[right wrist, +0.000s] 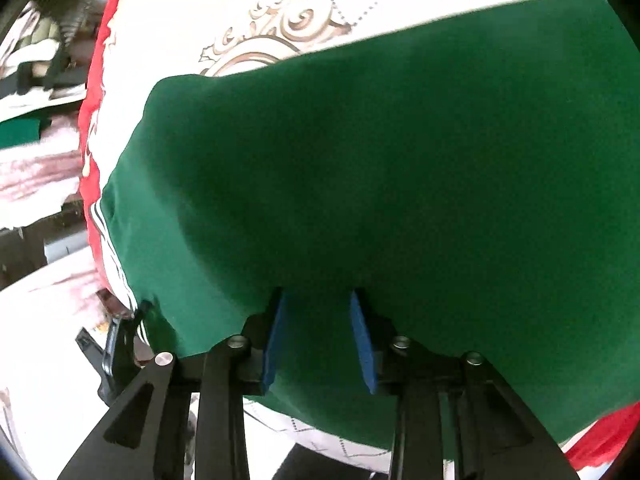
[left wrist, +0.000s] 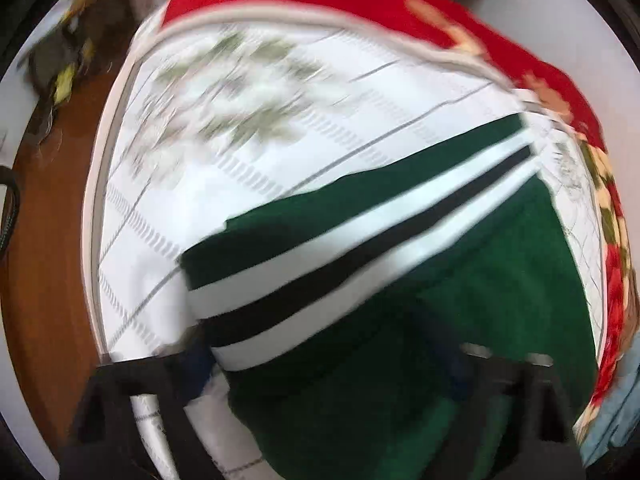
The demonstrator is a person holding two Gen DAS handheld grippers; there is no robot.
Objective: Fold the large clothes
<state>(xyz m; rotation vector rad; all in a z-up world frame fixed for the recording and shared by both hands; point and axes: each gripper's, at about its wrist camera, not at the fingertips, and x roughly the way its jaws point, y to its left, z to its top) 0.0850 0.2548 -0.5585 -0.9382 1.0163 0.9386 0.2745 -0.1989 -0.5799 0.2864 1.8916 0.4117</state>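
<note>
The right tool (right wrist: 320,340) is black, with angular linkage arms bearing triangular cut-outs and four round silver screws across the joints; each finger carries a flat blue pad (right wrist: 276,344) on its inner face. The left tool (left wrist: 328,364) appears blurred: black angular arms, a hint of blue padding, and two pale metallic fasteners on its right-hand arm

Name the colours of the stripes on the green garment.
White with a black stripe between, clearest in the left wrist view.
</note>
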